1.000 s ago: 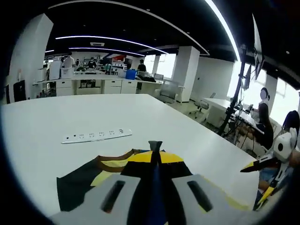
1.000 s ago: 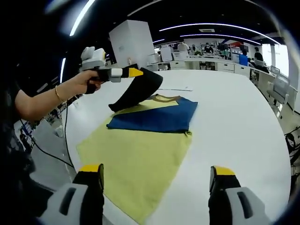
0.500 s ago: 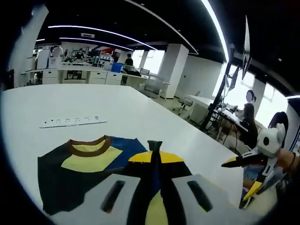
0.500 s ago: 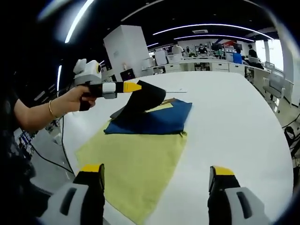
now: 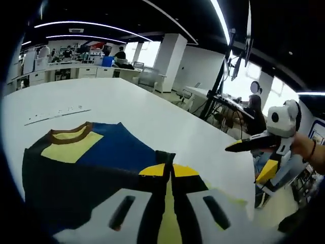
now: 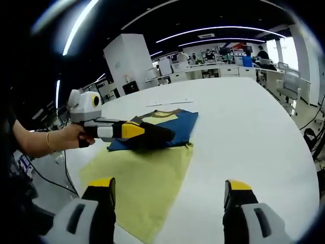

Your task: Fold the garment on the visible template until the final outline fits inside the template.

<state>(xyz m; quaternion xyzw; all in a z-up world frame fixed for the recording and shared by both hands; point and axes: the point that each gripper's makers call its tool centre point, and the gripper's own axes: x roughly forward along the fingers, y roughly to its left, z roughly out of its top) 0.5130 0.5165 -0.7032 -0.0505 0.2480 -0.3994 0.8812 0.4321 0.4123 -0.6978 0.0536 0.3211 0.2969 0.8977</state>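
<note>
Jaws of the left gripper (image 5: 169, 168) are pressed together on a dark edge of the garment (image 5: 101, 152); jaws of the right gripper (image 6: 165, 190) stand spread wide w/ nothing between them, hovering over the near end of the yellow template (image 6: 147, 183). Compared w/ a sec ago, the left gripper (image 6: 133, 131) has come down from a high lift to just above the cloth, carrying the pinched dark flap over the blue body, so the raised peak seen earlier has flattened into a low fold. In the left gripper view the garment now lies spread across the white surface (image 5: 152, 117), brown collar (image 5: 71, 133) w/ its yellow patch at the far side, blue panel beside it. The garment sits on the far end of the template, most of the yellow sheet bare in front of it. Judgement: this fold is nearly laid, release likely next, and the outline probably fits the template widthwise, tho the far edge can't be checked from here. Power strip (image 5: 57, 114) lies well apart beyond the collar.
</note>
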